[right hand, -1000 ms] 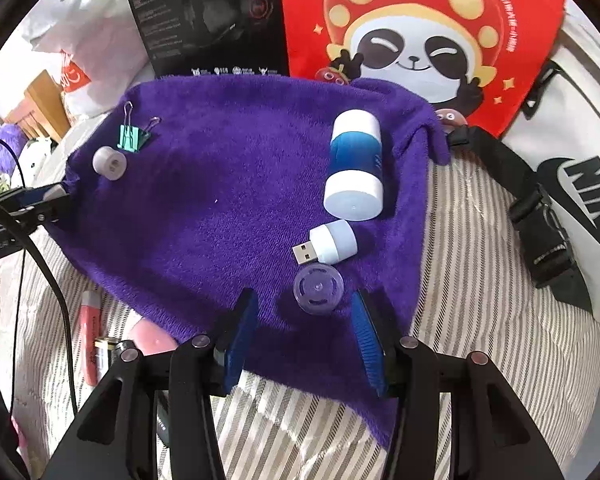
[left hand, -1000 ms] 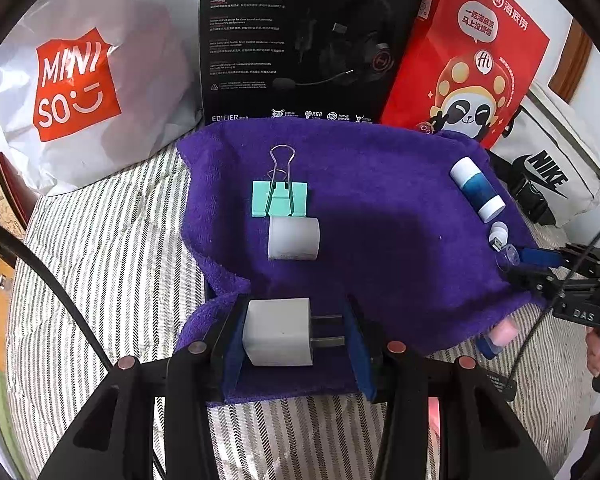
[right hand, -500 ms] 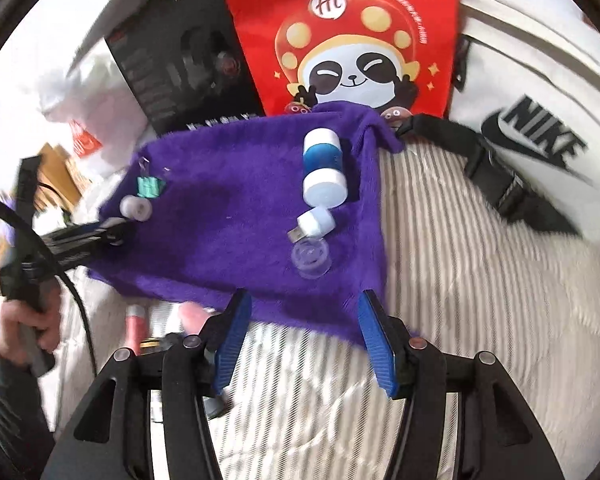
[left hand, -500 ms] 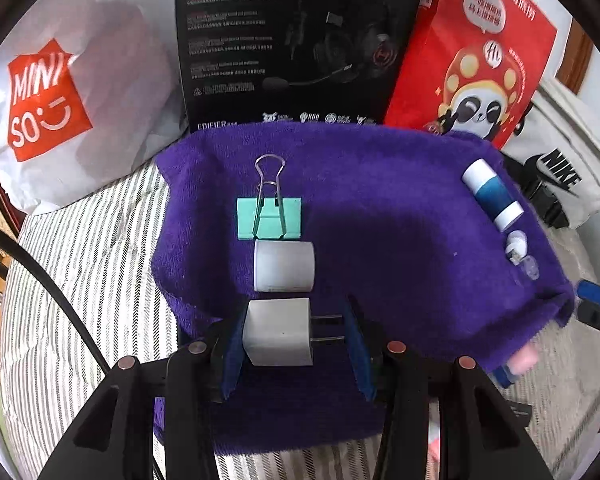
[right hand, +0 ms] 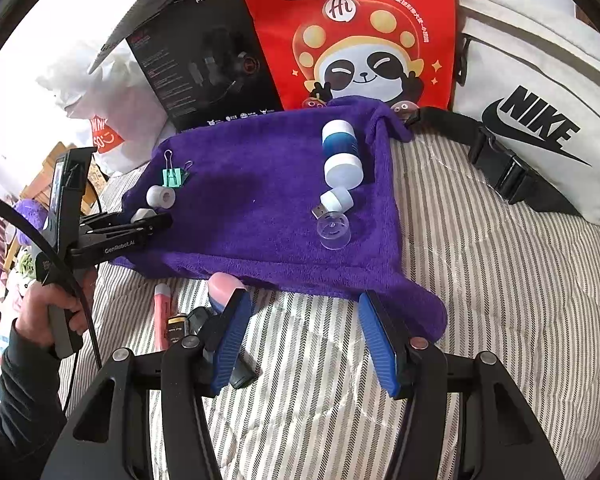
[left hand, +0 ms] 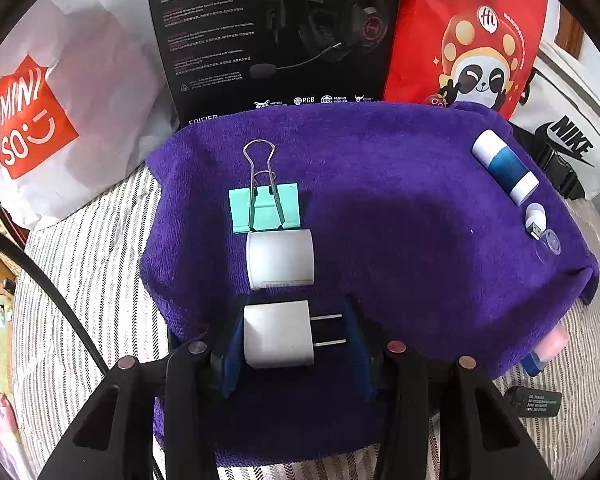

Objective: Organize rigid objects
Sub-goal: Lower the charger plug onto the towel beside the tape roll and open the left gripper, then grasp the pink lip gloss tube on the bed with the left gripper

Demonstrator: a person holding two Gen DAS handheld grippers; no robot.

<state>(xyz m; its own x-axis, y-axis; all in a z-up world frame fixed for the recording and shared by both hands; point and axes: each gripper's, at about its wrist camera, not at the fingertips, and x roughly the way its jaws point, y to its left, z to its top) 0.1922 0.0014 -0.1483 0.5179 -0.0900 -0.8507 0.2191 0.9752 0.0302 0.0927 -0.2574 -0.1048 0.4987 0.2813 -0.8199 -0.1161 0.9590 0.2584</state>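
A purple towel [left hand: 400,240] [right hand: 252,208] lies on striped bedding. My left gripper [left hand: 292,340] is shut on a white plug charger [left hand: 278,334], its prongs pointing right, just short of a white cylinder [left hand: 280,258] and a green binder clip [left hand: 264,208]. Along the towel's right edge lie a blue-and-white cylinder [left hand: 504,166] [right hand: 340,152], a small white USB light [right hand: 336,200] and a clear round cap [right hand: 333,230]. My right gripper [right hand: 306,340] stands open over the bedding, in front of the towel, with nothing between its fingers.
Behind the towel stand a white Miniso bag [left hand: 40,120], a black headset box [left hand: 276,32], a red panda bag [left hand: 468,32] and a white Nike bag [right hand: 540,100]. A pink tube [right hand: 162,312], a pink-and-blue item [right hand: 222,286] and small dark items lie before the towel.
My left gripper carried the charger forward, close to the white cylinder. My right gripper drew back off the towel, leaving the clear cap behind, and its jaws stand wider.
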